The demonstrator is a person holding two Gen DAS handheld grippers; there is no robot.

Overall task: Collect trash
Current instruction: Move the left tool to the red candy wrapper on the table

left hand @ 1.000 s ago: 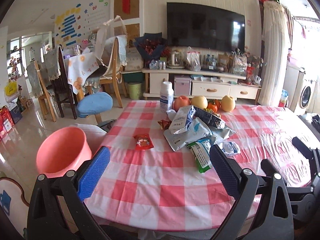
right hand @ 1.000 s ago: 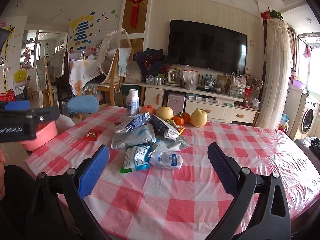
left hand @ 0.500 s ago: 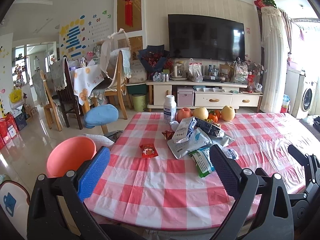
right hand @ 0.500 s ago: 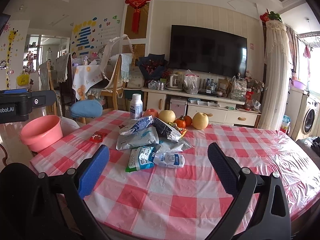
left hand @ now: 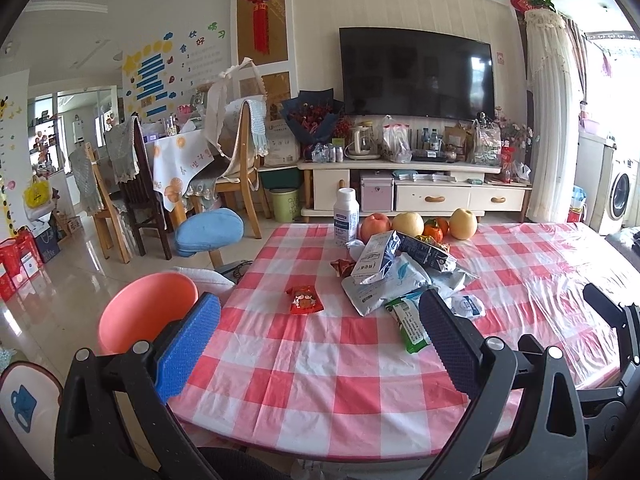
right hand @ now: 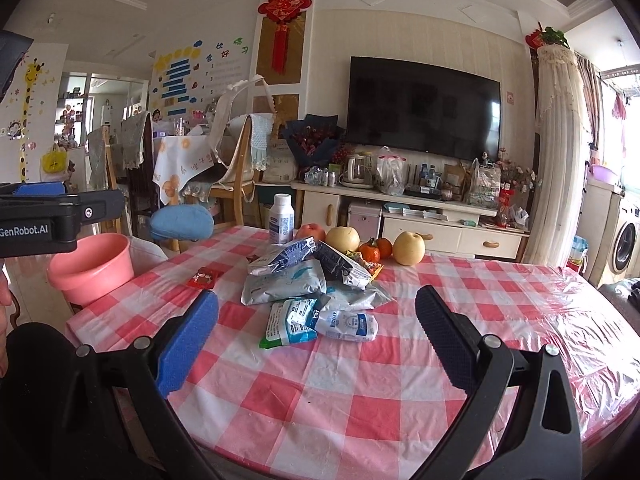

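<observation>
**Opening stage of trash collection: both grippers poised short of the wrapper pile**

Left gripper [left hand: 320, 344] and right gripper [right hand: 316, 340] both held above the near edge of the checked table [right hand: 360, 412], jaws spread wide, nothing between the pads. Trash gathered mid-table: a heap of empty packets [right hand: 288, 280], with a green-edged wrapper [right hand: 288, 322] and a small white pouch [right hand: 348, 324] lying nearest, touching each other. One red wrapper [left hand: 304, 300] set apart to the left of the heap. Behind the heap, a white bottle [left hand: 346, 216] and a row of fruit [right hand: 344, 238], judged not to be trash. Pink basin [left hand: 146, 312] standing just off the table's left edge, judged the likely receptacle.

Step in hand, as judged: approach, with no item yet gripped. Next move likely to call for a forward and downward reach to a single wrapper, pads closing on a raised edge of thin, flat film; lone red wrapper handiest for the left side, white pouch for the right.
</observation>
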